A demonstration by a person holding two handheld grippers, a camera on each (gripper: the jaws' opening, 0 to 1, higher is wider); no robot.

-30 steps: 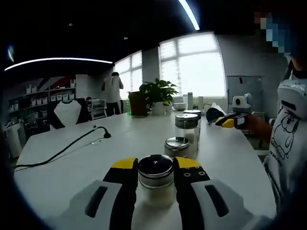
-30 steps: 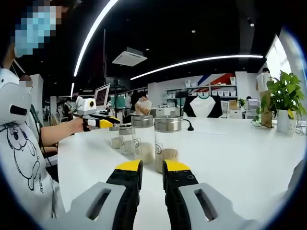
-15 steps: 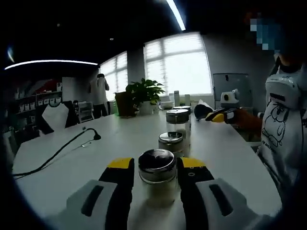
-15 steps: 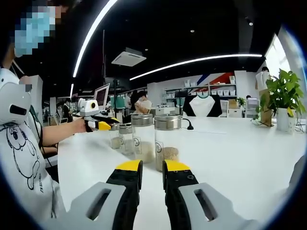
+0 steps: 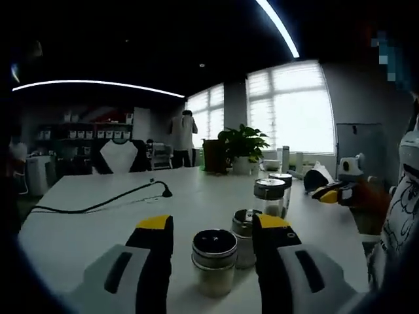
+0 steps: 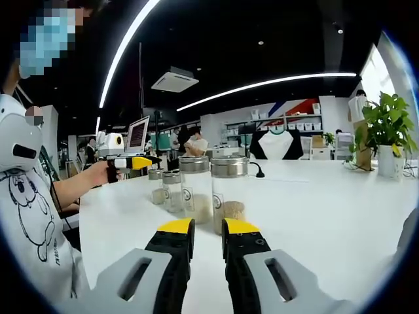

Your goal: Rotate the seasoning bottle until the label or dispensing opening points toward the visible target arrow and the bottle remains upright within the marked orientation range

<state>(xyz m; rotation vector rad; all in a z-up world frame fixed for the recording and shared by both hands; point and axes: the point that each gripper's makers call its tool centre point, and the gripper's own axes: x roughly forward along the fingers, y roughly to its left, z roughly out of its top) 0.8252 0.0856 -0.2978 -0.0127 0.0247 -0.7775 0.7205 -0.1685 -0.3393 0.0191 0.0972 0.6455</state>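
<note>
- White desk (image 5: pixel 91 216) carries a row of steel-lidded seasoning bottles; the nearest seasoning bottle (image 5: pixel 214 260) stands upright between the left gripper (image 5: pixel 214 230) fingers, which are spread wide and clear of it.
- Three more jars (image 5: pixel 269 196) line up behind it, close together.
- Black cable (image 5: pixel 105 201) lies well off to the side.
- Right gripper (image 6: pixel 207 229) fingers are nearly together, gripping nothing, just short of a tall jar (image 6: pixel 228 193).
- Potted plant (image 5: pixel 243 147) stands at the far edge.
</note>
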